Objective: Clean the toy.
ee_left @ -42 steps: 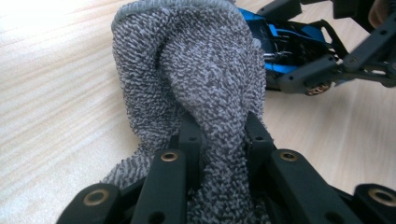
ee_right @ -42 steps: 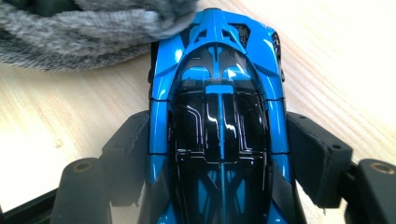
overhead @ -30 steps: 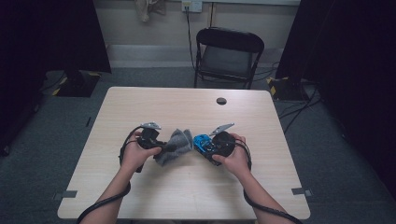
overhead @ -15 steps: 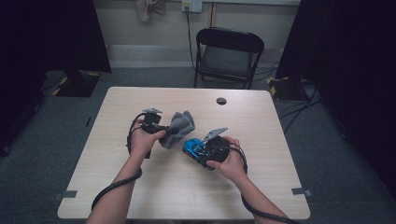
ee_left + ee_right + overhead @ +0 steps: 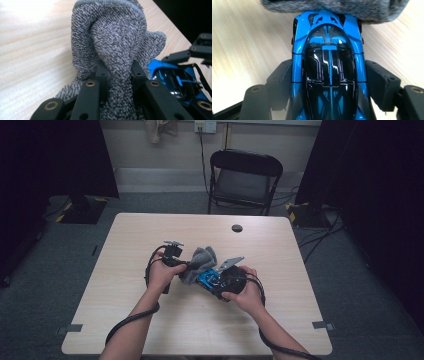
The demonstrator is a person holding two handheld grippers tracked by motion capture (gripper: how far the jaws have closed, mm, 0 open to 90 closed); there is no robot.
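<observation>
We see the left gripper [image 5: 117,72] pinching a grey cloth [image 5: 112,37] tight, and the right gripper [image 5: 329,82] clamped on a blue toy car [image 5: 329,62] above the table [image 5: 150,240]; the cloth touches the car's front.

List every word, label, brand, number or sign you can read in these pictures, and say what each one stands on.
None can be read.
Toy car: blue and black bodywork, no lettering or number visible.
Cloth: plain grey terry, no tag in sight.
Left gripper and right gripper: black jaws, no markings.
Table: bare wood grain, with grey tape bits, no writing.
Chair: too small to show any label.
</observation>
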